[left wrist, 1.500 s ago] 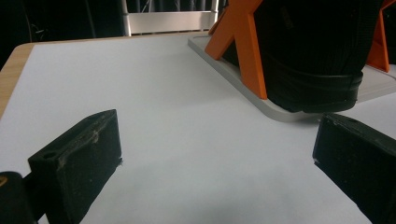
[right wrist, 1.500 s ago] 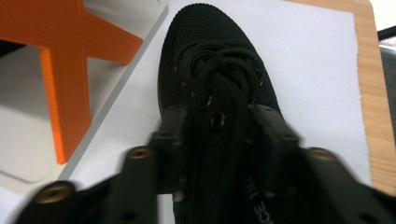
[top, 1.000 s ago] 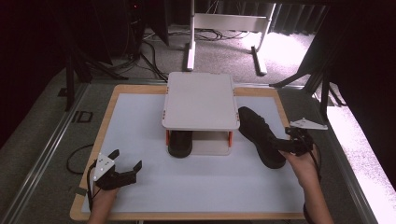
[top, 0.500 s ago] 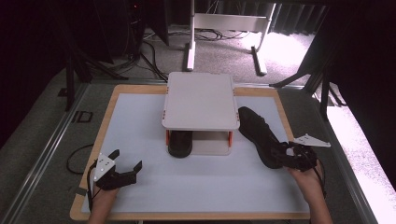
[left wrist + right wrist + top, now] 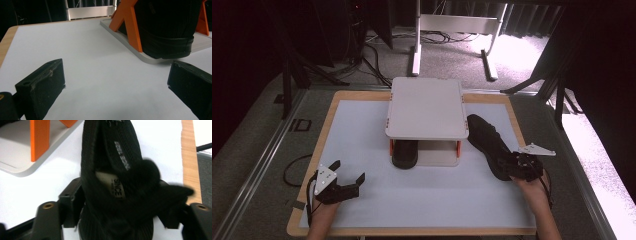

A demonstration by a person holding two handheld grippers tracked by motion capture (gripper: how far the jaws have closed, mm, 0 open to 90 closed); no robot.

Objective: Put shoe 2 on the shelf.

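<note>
Shoes: two, both black. One shoe [image 5: 405, 153] is already stowed under the small rack [image 5: 427, 107]; second shoe [image 5: 488, 145] lies on the bench [image 5: 362, 130] just right of the rack, heel toward the person. Right gripper [image 5: 523, 166] has its jaws around that heel, apparently clamped. Left gripper [image 5: 346, 184] rests near the front-left, jaws apart, empty. Likely half done: second shoe not yet on the rack.

I see one black shoe [image 5: 486, 145] lying right of the rack [image 5: 427, 107], another [image 5: 404, 152] tucked under it.
</note>
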